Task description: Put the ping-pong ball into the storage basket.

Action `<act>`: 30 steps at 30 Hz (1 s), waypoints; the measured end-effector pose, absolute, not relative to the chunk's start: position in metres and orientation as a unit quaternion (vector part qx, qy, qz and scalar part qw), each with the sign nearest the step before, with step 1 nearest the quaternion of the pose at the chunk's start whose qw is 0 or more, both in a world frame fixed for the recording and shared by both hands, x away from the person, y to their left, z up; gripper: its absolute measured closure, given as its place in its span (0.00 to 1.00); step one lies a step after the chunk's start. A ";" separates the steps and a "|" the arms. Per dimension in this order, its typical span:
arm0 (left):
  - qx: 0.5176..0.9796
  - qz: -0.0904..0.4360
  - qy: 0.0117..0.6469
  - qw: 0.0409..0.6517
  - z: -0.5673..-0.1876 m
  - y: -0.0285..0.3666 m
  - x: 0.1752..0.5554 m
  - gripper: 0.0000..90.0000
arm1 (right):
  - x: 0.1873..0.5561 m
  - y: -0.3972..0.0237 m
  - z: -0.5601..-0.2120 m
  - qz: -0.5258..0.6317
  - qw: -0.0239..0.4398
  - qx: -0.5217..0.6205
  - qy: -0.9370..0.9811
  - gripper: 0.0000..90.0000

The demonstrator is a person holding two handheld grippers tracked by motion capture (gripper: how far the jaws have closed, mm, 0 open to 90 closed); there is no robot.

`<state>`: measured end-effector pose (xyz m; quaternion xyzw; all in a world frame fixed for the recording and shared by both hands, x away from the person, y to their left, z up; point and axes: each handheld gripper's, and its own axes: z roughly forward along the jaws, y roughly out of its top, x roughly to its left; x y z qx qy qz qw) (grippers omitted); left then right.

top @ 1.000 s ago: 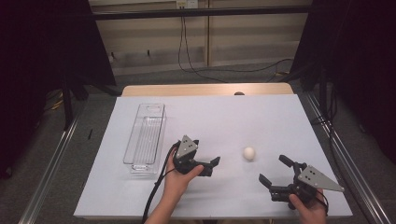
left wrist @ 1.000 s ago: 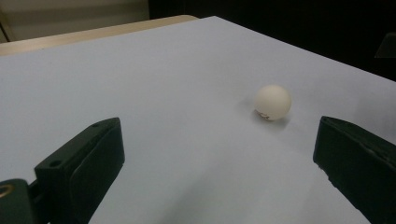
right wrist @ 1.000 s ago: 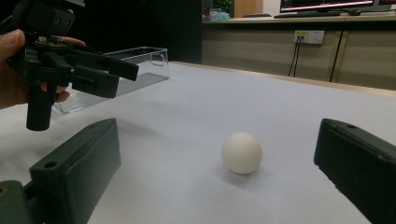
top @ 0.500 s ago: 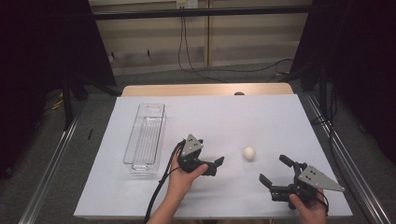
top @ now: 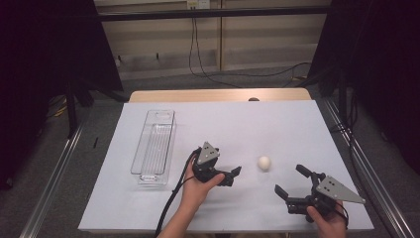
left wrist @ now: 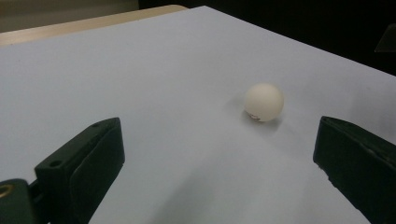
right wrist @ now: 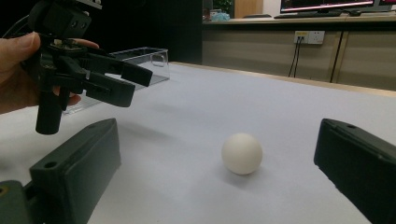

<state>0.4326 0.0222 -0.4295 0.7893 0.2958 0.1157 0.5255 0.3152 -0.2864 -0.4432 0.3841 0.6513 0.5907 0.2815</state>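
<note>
A small white ball (top: 264, 163) rests on the white table top (top: 277, 124), right of centre. My left gripper (top: 234, 175) is held just left of the ball, open, jaws pointing at it. In the left gripper view the ball (left wrist: 264, 102) lies a short way ahead of the open gripper (left wrist: 217, 137), nearer the right jaw. My right gripper (top: 291, 180) sits near the front right, open, aimed back at the ball. The right gripper view has the ball (right wrist: 241, 153) ahead of the open right gripper (right wrist: 217, 137), with the left gripper (right wrist: 119, 79) in a hand beyond.
A long clear plastic tray (top: 153, 146) stands on the left half of the table, also seen as the tray (right wrist: 140, 55) far off. A wooden table edge (top: 218, 95) runs along the back. Metal rails (top: 54, 173) flank both sides.
My left gripper has moved to the right, closer to the ball, staying open. The right gripper and the ball have stayed put.
</note>
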 end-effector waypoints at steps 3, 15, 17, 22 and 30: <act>0.792 0.114 0.295 0.522 -0.430 0.021 0.433 0.02 | 0.315 -0.287 -0.443 0.590 0.281 0.385 0.652 0.00; 0.794 0.109 0.296 0.520 -0.430 0.016 0.435 0.02 | 0.315 -0.287 -0.444 0.589 0.282 0.382 0.654 0.00; 0.795 0.109 0.296 0.519 -0.430 0.015 0.436 0.02 | 0.315 -0.287 -0.444 0.589 0.282 0.382 0.654 0.00; 0.798 0.105 0.293 0.516 -0.430 0.012 0.437 0.02 | 0.315 -0.287 -0.444 0.590 0.283 0.382 0.653 0.00; 0.803 0.105 0.292 0.509 -0.431 0.009 0.438 0.02 | 0.316 -0.287 -0.444 0.590 0.282 0.380 0.654 0.00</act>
